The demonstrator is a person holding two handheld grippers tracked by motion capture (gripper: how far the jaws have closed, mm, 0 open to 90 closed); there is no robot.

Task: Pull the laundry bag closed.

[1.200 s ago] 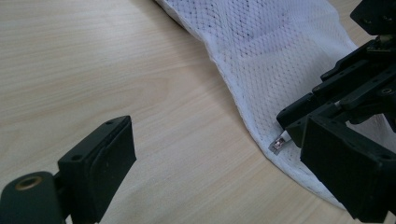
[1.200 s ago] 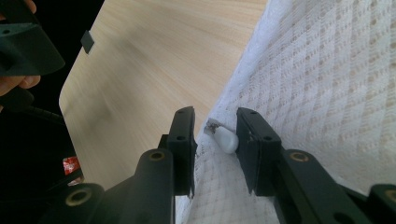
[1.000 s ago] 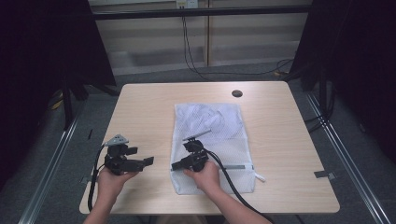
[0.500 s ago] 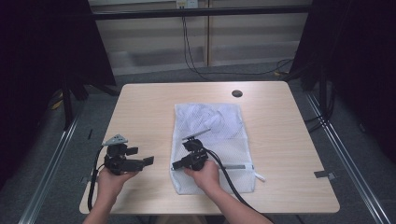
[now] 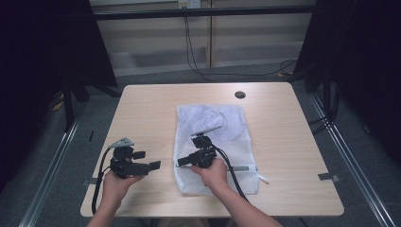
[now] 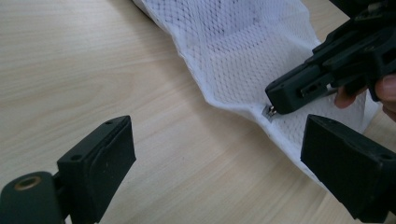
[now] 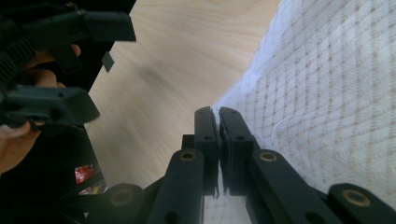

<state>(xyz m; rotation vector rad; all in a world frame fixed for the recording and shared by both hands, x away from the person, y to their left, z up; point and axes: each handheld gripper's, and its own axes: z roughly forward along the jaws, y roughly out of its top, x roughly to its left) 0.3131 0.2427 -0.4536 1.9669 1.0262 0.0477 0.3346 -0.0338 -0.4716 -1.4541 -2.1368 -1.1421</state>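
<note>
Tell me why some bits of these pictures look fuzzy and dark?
In the right gripper view the left gripper looks soft and smeared, and so does the table, while the right gripper is sharper. In the left gripper view its own near jaws are a little blurry, but the mesh bag is crisp. In the high view the table is lit and the sides of the room are dark.

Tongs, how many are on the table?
2. The left tongs hover open over bare wood near the table's front left. The right tongs are shut on the zipper pull at the left edge of the white mesh bag.
</note>
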